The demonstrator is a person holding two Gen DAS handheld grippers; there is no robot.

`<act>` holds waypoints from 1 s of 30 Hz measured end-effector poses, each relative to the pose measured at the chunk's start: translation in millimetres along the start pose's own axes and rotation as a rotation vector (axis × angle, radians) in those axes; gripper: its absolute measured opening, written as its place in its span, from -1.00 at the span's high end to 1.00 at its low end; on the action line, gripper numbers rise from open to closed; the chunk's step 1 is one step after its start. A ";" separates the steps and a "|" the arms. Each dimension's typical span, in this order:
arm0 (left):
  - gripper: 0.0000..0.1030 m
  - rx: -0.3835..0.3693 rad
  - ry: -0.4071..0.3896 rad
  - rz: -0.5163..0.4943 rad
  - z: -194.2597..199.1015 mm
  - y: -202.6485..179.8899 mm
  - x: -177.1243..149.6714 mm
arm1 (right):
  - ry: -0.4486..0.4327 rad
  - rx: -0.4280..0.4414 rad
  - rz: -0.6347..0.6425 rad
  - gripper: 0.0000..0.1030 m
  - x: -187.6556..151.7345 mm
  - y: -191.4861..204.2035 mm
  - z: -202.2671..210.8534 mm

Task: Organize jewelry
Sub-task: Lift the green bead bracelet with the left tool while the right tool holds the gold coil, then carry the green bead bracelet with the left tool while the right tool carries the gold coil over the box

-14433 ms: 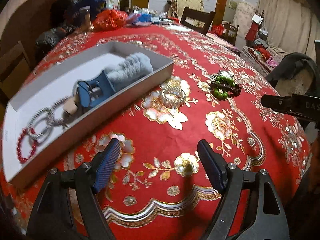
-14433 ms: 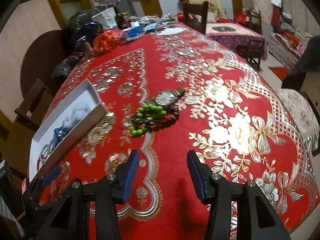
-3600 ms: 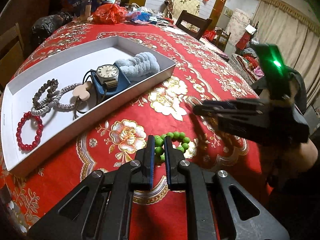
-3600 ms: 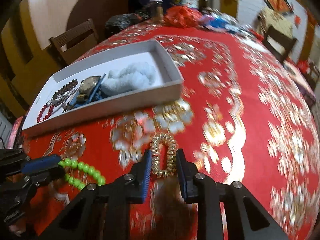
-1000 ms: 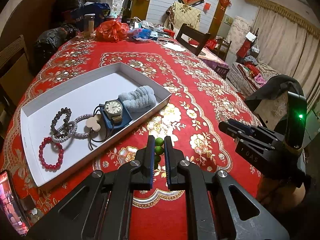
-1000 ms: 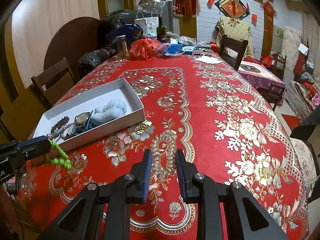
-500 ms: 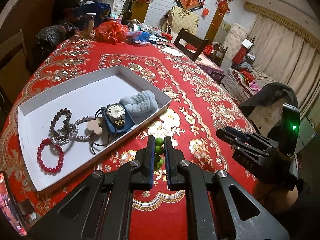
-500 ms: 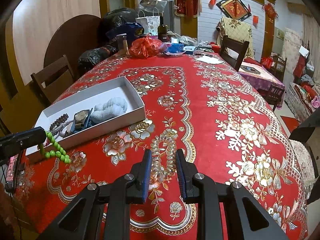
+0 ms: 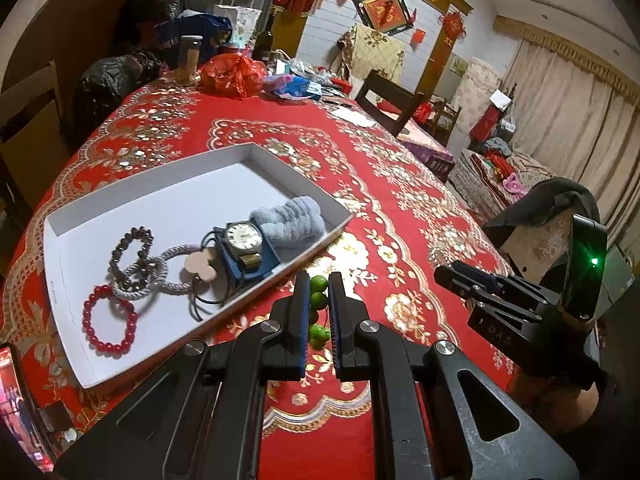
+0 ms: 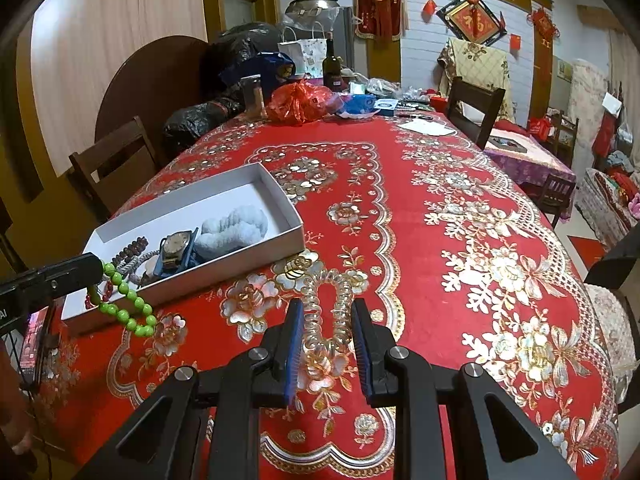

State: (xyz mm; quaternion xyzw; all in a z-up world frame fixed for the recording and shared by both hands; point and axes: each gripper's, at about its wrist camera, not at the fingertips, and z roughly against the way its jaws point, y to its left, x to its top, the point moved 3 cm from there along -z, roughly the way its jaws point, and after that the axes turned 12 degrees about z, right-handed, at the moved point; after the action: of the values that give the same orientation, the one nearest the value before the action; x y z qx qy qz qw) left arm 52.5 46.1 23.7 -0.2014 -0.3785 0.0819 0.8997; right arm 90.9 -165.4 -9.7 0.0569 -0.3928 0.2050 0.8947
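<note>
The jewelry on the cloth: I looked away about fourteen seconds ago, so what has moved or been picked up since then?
The watch and dark bead bracelet went from the cloth into the white box. The left gripper closed on the green bead bracelet and lifted it; the right gripper closed on the clear coil hair tie and raised it too. The red bracelet, cord rings and fluffy band stayed in the box.

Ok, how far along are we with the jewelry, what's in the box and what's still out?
Already in the white box: red bead bracelet, dark bead bracelet, grey hair tie, watch. In hand: the left gripper pinches the green bead bracelet, which hangs in the air beside the box; the right gripper holds the clear coil hair tie. Left: dropping both in.
</note>
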 end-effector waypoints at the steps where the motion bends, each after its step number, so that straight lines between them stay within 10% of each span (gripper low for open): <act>1: 0.86 0.002 -0.003 0.002 0.2 1.5 0.7 | 0.002 0.003 0.002 0.56 1.7 1.1 -1.1; 30: 0.86 0.155 -0.125 0.110 -25.4 78.4 48.1 | -0.030 0.167 0.057 0.56 92.3 53.5 -61.5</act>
State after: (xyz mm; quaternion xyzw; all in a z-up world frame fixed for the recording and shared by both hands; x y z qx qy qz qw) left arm 104.7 123.9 5.5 -0.1461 -0.4146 0.1724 0.8815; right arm 166.7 -70.9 12.0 0.1232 -0.3892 0.2614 0.8747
